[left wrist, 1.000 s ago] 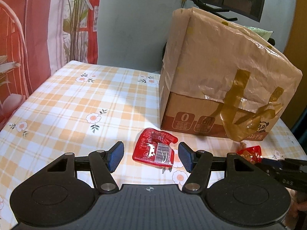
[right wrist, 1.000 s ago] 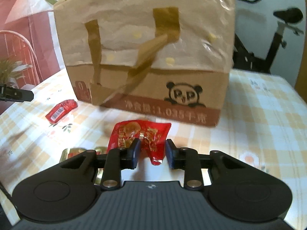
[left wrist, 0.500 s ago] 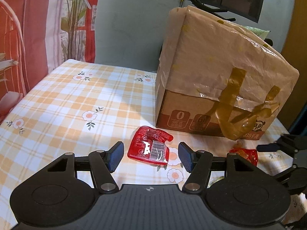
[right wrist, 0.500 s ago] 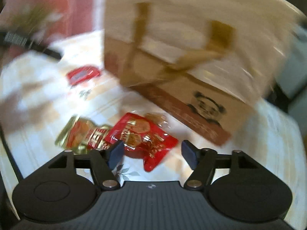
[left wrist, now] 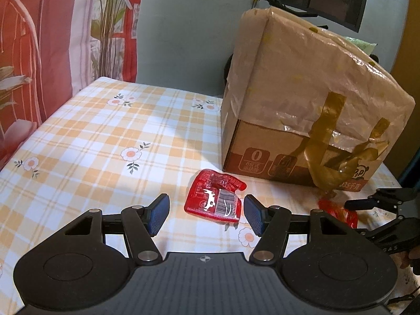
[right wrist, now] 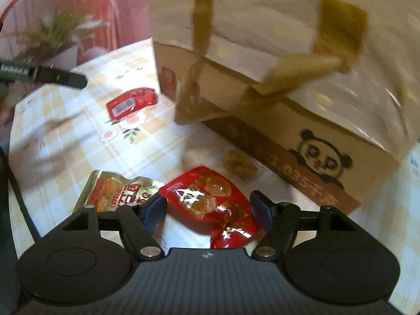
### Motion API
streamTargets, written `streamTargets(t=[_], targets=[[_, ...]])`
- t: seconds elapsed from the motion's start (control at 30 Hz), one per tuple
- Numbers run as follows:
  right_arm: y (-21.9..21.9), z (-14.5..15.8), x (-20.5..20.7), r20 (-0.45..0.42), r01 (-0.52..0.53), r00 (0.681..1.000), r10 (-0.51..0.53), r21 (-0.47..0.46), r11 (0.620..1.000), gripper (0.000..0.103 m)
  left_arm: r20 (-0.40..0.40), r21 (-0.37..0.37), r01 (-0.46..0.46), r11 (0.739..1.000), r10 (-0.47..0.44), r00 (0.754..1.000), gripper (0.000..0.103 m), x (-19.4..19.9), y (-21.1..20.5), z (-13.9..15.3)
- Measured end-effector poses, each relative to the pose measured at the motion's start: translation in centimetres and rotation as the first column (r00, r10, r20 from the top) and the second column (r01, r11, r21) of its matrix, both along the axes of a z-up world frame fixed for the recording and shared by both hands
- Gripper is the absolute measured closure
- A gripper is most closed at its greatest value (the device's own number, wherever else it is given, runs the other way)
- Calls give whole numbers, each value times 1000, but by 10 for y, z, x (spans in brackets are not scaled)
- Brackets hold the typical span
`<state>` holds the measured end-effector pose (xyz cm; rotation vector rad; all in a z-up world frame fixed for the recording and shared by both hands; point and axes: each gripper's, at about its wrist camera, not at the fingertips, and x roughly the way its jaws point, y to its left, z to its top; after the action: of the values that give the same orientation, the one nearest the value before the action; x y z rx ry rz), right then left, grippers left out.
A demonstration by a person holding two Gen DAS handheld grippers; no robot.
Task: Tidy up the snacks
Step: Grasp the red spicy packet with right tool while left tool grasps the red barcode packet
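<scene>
Nearest, the right gripper (right wrist: 208, 210) is spread wide with a red snack packet (right wrist: 212, 199) lying loose between its fingers on the checked tablecloth (right wrist: 78, 141); nothing is clamped. Just left of that packet, touching it, lies a gold-edged snack pouch (right wrist: 115, 189). The left gripper (left wrist: 206, 216) is likewise released, with a red barcode packet (left wrist: 214, 200) flat on the cloth just ahead of its pads. A small brown crumbly piece (right wrist: 240, 162) sits beyond the red packet, near the carton. Behind everything stands a cardboard box (left wrist: 296, 155) draped with a beige carrier bag (left wrist: 315, 78).
</scene>
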<state>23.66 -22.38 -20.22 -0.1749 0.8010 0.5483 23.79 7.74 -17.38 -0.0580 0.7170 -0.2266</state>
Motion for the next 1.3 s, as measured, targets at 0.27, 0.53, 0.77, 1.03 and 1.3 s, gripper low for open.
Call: streamTargets(t=[0.27,0.53,0.77,1.03,1.3], targets=[[-22,2,-9,15,114,993,-116,95,989,39,-10,-1,4,1000,-4,1000,38,-1,-4,-3],[-4,-1,-2,67,125,990,-127,32,992,48,-15,4,3,1000,-3,1000,38,-2,-3,-4],[-3,-2,-15,109,160,980,-165,54,986,72,-8,25,5,1000,-5,1000,38,-2,-2,-5],[-28,-1,-44,146,272,942,-301,191,943,82,-21,51,45,998,-44,999,38,6,-11,-12],[-22,-3,-43,166,276,937,-308,187,943,82,-36,126,71,989,-67,997,31,40,-28,-29]])
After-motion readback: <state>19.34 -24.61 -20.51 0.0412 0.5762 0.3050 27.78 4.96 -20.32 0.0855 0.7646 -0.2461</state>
